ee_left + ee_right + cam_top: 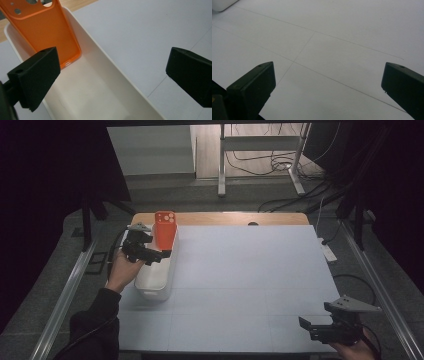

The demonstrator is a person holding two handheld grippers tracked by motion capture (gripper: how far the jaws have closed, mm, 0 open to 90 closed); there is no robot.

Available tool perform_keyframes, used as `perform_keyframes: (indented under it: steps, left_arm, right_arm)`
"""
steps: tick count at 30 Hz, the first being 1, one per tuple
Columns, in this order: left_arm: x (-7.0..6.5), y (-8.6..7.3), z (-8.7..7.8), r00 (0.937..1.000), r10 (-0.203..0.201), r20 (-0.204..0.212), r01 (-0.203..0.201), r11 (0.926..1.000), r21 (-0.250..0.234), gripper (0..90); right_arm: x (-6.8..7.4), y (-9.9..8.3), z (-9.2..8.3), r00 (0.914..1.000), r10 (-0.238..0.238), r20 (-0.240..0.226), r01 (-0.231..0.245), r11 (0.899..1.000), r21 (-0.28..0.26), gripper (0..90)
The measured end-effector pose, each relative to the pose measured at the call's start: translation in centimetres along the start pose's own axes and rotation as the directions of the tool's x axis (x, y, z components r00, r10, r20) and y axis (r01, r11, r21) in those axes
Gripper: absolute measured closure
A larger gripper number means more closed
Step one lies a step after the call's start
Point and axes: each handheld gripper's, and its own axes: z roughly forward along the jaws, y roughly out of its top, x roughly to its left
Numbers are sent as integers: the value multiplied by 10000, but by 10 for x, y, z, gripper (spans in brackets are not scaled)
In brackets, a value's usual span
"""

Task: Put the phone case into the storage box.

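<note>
Orange phone case standing in white bin

Right gripper [306, 326]: near table edge, jaws spread wide over bare white table [250, 270]. Left gripper [161, 256]: jaws released, empty, over the white bin [152, 287]. Orange phone case [164, 231]: glossy, camera cutouts uppermost, propped upright against the bin's far end.

White bin [156, 279] on table [250, 285].
</note>
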Motion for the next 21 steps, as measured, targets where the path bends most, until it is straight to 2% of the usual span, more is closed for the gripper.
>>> perform_keyframes:
  steps: [12, 21]
  left_arm:
    - [-17, -12, -5, 9997, 188, 139, -183, 9994, -295, 6]
    - [-27, -20, -9, 9993, 331, 166, -326, 9990, -308, 6]
  right_arm:
    - [0, 0, 0, 10000, -6, 10, 6, 10000, 14, 0]
    - [1, 0, 0, 10000, -38, 57, 38, 10000, 12, 0]
